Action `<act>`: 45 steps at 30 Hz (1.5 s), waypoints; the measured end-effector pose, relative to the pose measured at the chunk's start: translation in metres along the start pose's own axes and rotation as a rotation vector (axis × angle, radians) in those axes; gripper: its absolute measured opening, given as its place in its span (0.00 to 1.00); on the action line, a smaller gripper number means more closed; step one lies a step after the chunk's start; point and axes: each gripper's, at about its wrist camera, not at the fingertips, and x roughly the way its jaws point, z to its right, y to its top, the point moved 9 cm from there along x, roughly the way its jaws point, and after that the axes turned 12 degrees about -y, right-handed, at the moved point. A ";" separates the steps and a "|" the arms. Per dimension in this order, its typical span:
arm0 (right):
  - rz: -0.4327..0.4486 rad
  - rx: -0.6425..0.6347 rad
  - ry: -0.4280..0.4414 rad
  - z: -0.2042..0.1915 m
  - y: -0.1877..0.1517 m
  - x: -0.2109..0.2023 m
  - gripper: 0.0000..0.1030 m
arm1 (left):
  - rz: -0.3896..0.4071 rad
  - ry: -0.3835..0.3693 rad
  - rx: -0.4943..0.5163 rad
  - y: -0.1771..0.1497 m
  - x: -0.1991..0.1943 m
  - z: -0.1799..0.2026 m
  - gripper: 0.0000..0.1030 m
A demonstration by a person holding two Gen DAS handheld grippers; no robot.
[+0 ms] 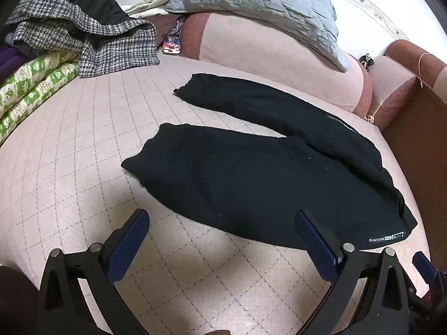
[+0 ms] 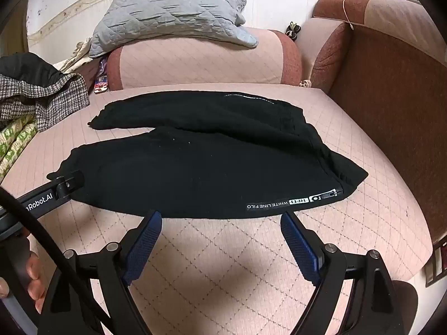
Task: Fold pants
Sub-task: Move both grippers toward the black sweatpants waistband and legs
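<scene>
Black pants (image 1: pixel 251 173) (image 2: pixel 201 164) lie spread flat on the pink quilted sofa seat (image 1: pixel 83 167) (image 2: pixel 223 265), both legs pointing left and the waistband at the right. A white printed label (image 2: pixel 290 201) runs along the near edge by the waist. My left gripper (image 1: pixel 222 217) hovers open just short of the near leg, nothing between its blue pads. My right gripper (image 2: pixel 220 217) is open too, its tips at the pants' near edge by the label, gripping nothing. The left gripper's body (image 2: pixel 58 188) shows at the near leg's cuff in the right wrist view.
A houndstooth and black garment pile (image 1: pixel 83 33) and a green patterned quilt (image 1: pixel 33 89) lie at the left. A grey quilted pillow (image 1: pixel 259 2) rests on the pink backrest (image 1: pixel 265 55). The brown armrest (image 2: pixel 391 97) bounds the right side. A hand (image 2: pixel 33 279) grips the left handle.
</scene>
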 end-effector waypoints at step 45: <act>-0.073 0.181 0.027 0.062 -0.010 0.023 0.88 | -0.118 -0.042 -0.010 -0.026 0.012 -0.022 0.91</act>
